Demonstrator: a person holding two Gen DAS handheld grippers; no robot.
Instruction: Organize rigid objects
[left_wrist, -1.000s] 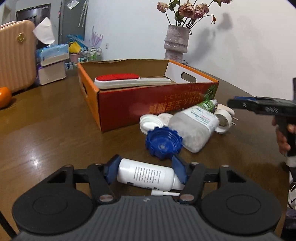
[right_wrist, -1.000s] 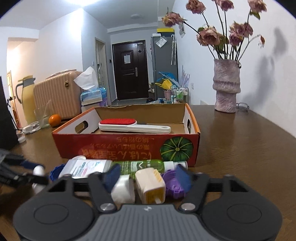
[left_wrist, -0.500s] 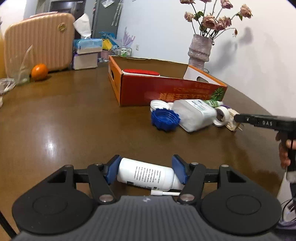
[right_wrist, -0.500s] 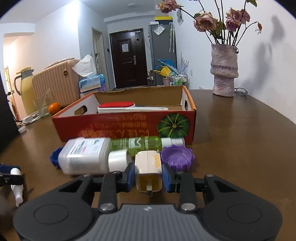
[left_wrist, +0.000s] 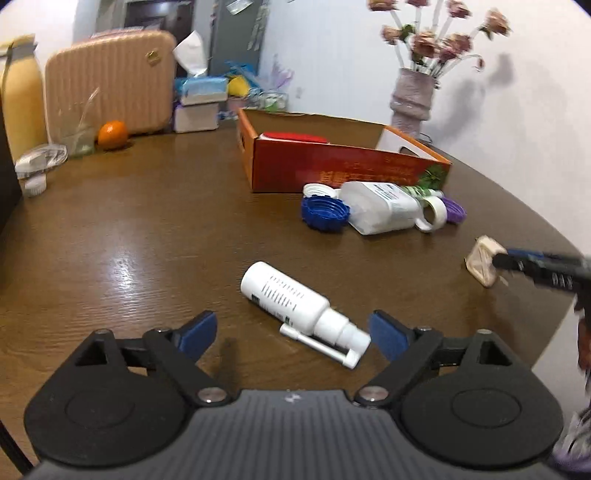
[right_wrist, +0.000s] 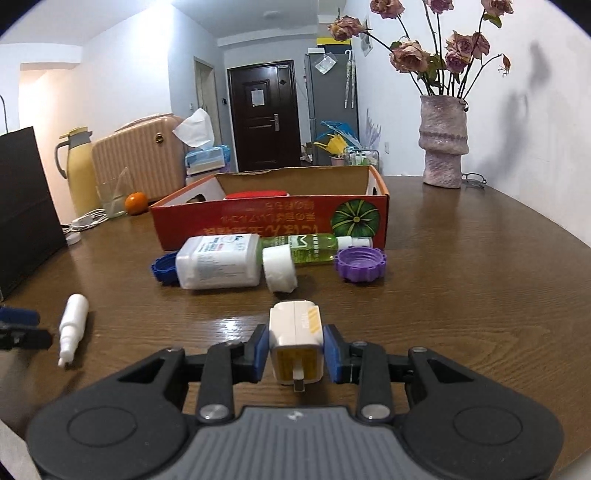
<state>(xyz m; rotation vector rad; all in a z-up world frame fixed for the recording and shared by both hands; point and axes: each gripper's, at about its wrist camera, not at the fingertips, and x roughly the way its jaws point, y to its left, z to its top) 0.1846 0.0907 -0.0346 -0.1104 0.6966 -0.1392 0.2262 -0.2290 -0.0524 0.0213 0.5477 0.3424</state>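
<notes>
My left gripper (left_wrist: 293, 330) is open; a white spray bottle (left_wrist: 295, 304) lies free on the wooden table between its spread fingers, and shows at the left of the right wrist view (right_wrist: 73, 325). My right gripper (right_wrist: 295, 350) is shut on a white and yellow plug adapter (right_wrist: 295, 341), seen from the left wrist view (left_wrist: 482, 264). By the orange cardboard box (right_wrist: 273, 221) lie a large white bottle (right_wrist: 218, 266), a green bottle (right_wrist: 314, 249), a white tape roll (right_wrist: 279, 267), a blue cap (left_wrist: 325, 212) and a purple cap (right_wrist: 360, 266). A red-topped brush (left_wrist: 293, 137) lies in the box.
A vase of dried flowers (right_wrist: 443, 142) stands at the back right. A beige suitcase (left_wrist: 110, 81), tissue boxes (left_wrist: 199, 103), an orange (left_wrist: 112, 134) and a yellow jug (right_wrist: 79, 173) line the far left. A dark box (right_wrist: 22, 206) stands at the left edge.
My left gripper opened and let the spray bottle down onto the table. My right gripper closed on the plug adapter and pulled it back from the pile of bottles.
</notes>
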